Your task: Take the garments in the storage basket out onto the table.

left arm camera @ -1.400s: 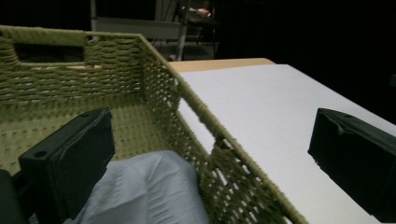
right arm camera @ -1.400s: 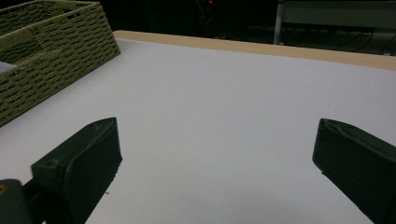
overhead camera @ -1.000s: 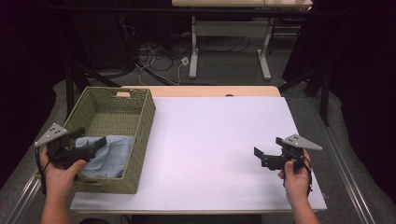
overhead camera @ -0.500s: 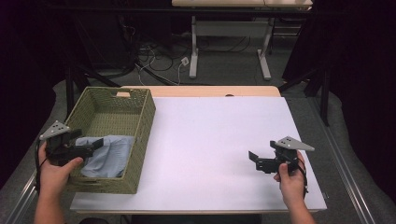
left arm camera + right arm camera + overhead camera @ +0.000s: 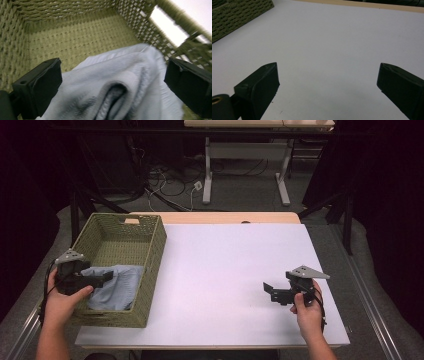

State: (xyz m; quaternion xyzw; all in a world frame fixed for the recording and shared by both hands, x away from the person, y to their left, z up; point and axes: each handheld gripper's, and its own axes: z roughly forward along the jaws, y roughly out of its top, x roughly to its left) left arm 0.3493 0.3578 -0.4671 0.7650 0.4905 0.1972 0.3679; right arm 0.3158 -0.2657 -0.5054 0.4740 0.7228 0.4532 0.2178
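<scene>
Left hand-held gripper (image 5: 102, 279) poised inside the woven basket (image 5: 150, 270), at the near end, directly above a crumpled pale-blue cloth (image 5: 120, 287). In the left gripper view the two black jaws stand spread wide, one on either side of the cloth (image 5: 125, 87), with no visible contact on the fabric; the cloth lies bunched on the basket floor (image 5: 75, 42), a rolled fold facing the camera. Right hand-held gripper (image 5: 270, 291) held just above the white tabletop (image 5: 225, 255) on the far right, well apart from the basket, its jaws likewise spread and holding nothing (the right gripper view shows bare surface between them).

Step in hand, as judged: a grasp of the cloth for lifting out of the basket.

Risks. The jaws may close on one loose layer only, so the cloth slips free or trails as it rises. A trailing edge could catch on the basket wall (image 5: 140, 22) or its handle cut-out (image 5: 167, 27). Since nothing braces the basket, a snagged cloth could drag or tip it. A jaw set too low might also hook the weave.
</scene>
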